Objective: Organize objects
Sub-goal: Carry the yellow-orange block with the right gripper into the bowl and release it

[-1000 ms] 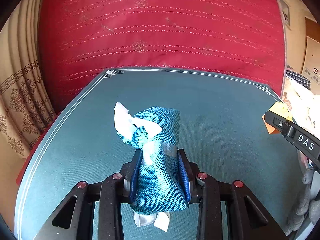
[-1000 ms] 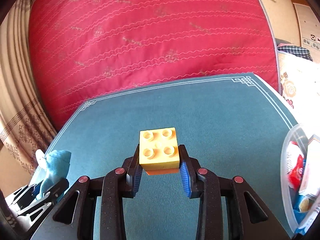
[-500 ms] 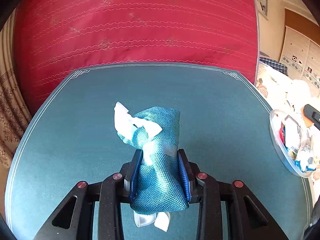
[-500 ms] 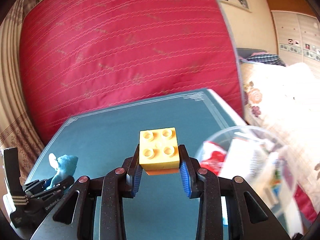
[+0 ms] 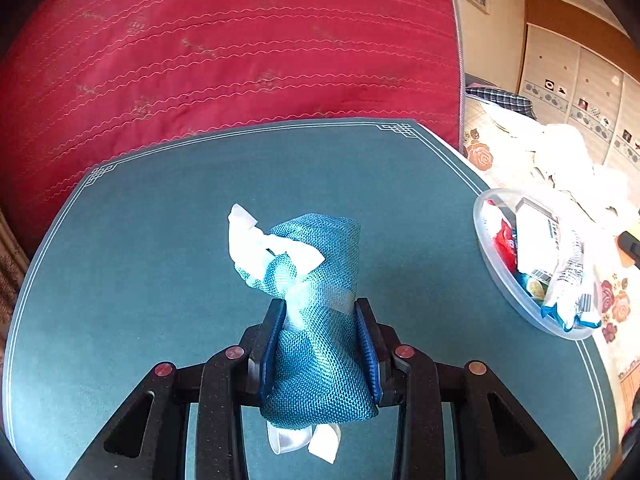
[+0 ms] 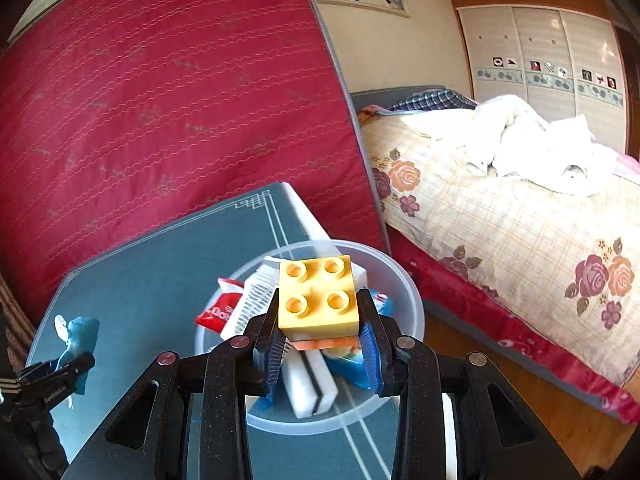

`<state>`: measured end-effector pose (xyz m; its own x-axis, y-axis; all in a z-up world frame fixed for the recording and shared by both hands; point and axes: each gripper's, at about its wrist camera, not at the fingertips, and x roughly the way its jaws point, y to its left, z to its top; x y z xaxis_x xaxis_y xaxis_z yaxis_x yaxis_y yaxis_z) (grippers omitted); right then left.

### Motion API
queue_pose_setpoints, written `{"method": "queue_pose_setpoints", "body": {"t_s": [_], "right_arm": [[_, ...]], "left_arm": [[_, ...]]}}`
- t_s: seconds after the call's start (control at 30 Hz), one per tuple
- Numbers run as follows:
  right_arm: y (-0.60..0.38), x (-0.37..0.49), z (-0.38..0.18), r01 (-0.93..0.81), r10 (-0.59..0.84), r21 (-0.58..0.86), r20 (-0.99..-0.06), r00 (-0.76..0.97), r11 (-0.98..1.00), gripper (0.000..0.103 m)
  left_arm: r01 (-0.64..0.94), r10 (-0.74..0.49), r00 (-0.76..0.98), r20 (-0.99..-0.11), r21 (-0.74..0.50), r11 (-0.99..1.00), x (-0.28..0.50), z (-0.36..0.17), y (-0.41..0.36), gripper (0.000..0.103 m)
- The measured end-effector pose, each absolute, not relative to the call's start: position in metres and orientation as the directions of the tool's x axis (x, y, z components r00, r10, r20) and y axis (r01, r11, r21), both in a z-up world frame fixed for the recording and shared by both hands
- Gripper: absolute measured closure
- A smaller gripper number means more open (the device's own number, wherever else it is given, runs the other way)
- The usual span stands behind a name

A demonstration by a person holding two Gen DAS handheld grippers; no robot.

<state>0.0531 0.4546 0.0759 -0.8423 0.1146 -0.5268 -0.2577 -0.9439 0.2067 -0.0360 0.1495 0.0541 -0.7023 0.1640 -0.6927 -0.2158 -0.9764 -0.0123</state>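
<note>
We hold two grippers over a teal table [image 5: 160,240]. Our left gripper [image 5: 320,344] is clenched on a blue mesh pouch [image 5: 320,320] tied with white ribbon; the pouch stands upright between the jaws, its knotted top poking out ahead of them. Ahead and to the right of those jaws, a clear bowl [image 5: 516,300] of packets sits at the table's edge. Our right gripper [image 6: 320,336] is clenched on a yellow brick [image 6: 318,294], studs up, with the bowl [image 6: 400,280] directly below and beyond its jaws. A red mattress [image 6: 160,100] stands behind the table.
</note>
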Motion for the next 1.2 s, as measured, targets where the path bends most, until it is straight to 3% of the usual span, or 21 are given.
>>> {"method": "queue_pose_setpoints", "body": {"t_s": [0.43,0.57,1.2], "right_arm": [[0.48,0.025,0.031,-0.275,0.079,0.241,-0.601,-0.795,-0.931,0.067],[0.483,0.029,0.035,-0.259,0.061,0.266,-0.579,-0.813,-0.929,0.053],[0.488,0.047,0.047,-0.252,0.061,0.294,-0.534,-0.843,-0.922,0.053]], "left_arm": [[-0.342,0.247,-0.679,-0.692,0.0,-0.94,-0.033,0.063,0.21,0.066],[-0.383,0.285,-0.666,-0.689,-0.012,-0.924,-0.036,0.067,0.226,0.066],[-0.569,0.456,-0.571,-0.683,-0.07,-0.819,-0.069,0.068,0.307,0.066]]}}
